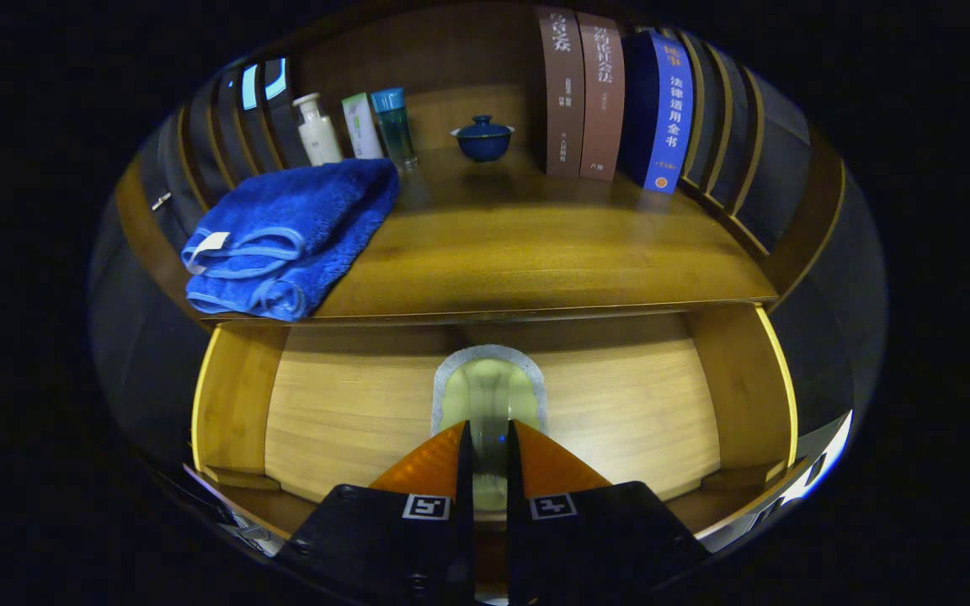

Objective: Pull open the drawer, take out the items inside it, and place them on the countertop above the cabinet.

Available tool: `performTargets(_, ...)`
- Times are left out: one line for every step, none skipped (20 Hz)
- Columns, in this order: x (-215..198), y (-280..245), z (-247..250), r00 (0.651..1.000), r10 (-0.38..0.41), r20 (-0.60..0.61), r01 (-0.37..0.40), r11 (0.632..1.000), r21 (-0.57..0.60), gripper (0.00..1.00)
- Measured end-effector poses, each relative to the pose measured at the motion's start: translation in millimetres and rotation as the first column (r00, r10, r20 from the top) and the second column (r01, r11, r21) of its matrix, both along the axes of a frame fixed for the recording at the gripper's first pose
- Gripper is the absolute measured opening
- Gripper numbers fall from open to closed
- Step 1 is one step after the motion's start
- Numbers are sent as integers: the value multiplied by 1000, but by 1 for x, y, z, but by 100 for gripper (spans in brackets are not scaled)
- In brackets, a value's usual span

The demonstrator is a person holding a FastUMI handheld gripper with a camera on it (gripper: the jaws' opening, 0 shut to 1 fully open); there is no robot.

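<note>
The wooden drawer [350, 412] stands pulled open below the countertop [535, 252]. A pale green item with a grey rim [489, 387] sits over the middle of the drawer floor, its near end caught between my fingers. My gripper [489, 431] is shut on that item, the two fingers almost together with only the item's narrow edge between them. Whether the item rests on the drawer floor or hangs just above it, I cannot tell. A folded blue towel [287, 236] lies on the left part of the countertop.
At the back of the countertop stand a white bottle [317, 128], a pale tube [361, 126], a teal bottle [392, 126], a blue lidded cup [482, 139] and upright books [611, 101]. The drawer's side walls [742, 379] flank the fingers.
</note>
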State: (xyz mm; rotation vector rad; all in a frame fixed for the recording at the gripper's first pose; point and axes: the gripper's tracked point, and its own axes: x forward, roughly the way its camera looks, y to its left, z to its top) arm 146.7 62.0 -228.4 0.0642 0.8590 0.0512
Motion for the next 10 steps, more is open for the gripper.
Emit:
performTargets(-5,-1,6,1000,0,9,0,1000,1,19)
performTargets(-13,0,14,1000,0,23,0,1000,5,19)
performTargets(-17,0,20,999,-1,34,1,1000,8,19)
performTargets(-23,-1,27,999,-3,46,3,1000,14,20)
performTargets(-27,0,34,998,-5,58,4,1000,18,19)
performTargets(-29,-1,44,997,-7,78,5,1000,21,19)
performTargets(-29,-1,53,995,-7,95,5,1000,20,19)
performTargets(-30,-2,63,994,-7,113,5,1000,18,19)
performTargets(-27,-3,74,991,-7,134,5,1000,16,19)
performTargets(-22,-4,82,988,-11,152,8,1000,15,19)
